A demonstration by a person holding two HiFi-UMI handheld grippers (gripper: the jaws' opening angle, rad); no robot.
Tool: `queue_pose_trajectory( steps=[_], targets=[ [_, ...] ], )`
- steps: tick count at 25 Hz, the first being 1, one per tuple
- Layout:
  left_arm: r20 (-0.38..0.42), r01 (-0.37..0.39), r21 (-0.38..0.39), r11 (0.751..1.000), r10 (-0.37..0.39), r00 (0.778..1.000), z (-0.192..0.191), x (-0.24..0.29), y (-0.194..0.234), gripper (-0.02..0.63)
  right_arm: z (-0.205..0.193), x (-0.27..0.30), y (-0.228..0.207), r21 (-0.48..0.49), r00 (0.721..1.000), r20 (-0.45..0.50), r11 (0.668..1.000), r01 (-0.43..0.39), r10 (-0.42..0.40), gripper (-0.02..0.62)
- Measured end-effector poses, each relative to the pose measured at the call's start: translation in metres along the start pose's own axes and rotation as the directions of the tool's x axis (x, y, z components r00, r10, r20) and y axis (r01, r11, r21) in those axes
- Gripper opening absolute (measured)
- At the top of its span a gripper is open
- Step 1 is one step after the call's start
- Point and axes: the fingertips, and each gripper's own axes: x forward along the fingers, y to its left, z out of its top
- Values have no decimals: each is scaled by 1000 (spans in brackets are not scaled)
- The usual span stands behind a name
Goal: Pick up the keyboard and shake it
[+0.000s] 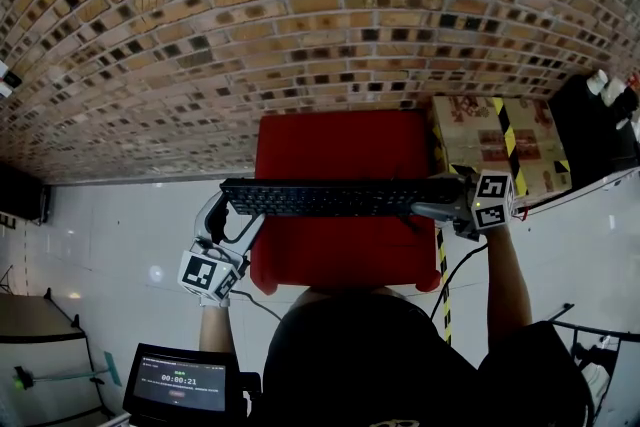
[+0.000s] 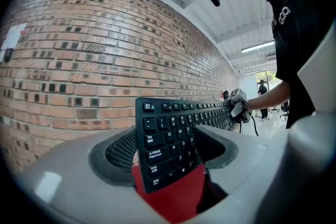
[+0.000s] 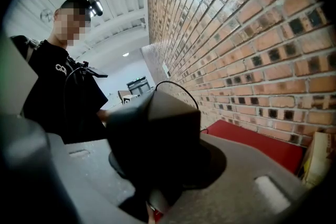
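Black keyboard spans btwn my two grippers, running left-right over the red tabletop, w/ the brick wall just on the far side; can't tell if it's fully clear of the red top.

Risks, as I judge them: I only have the very ends, so a hard shake could work one end out of the pads and drop it; hands out of sync would twist or flex the board; a big swing to the far side could knock the bricks, or to the right the taped cardboard box; a thin black cable arcs beyond the right end, whose I can't tell, and may snag.

L gripper: jaws part-way apart and clamped on the left short end; Tab/Caps Lock side sits btwn the pads, board tilted in the grip. R gripper: jaws also only part-way apart, closed on the right end; its view is mostly filled by the dark keyboard end wedged btwn the pads.
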Motion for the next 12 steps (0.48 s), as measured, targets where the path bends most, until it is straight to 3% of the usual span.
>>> queue_pose_trajectory(
  steps=[12],
  targets=[
    [-4,-6,0,1000,6,1000,-5,-3,-1,354,-1,1,-2,1,1000,-12,1000,-7,7,127]
  ],
)
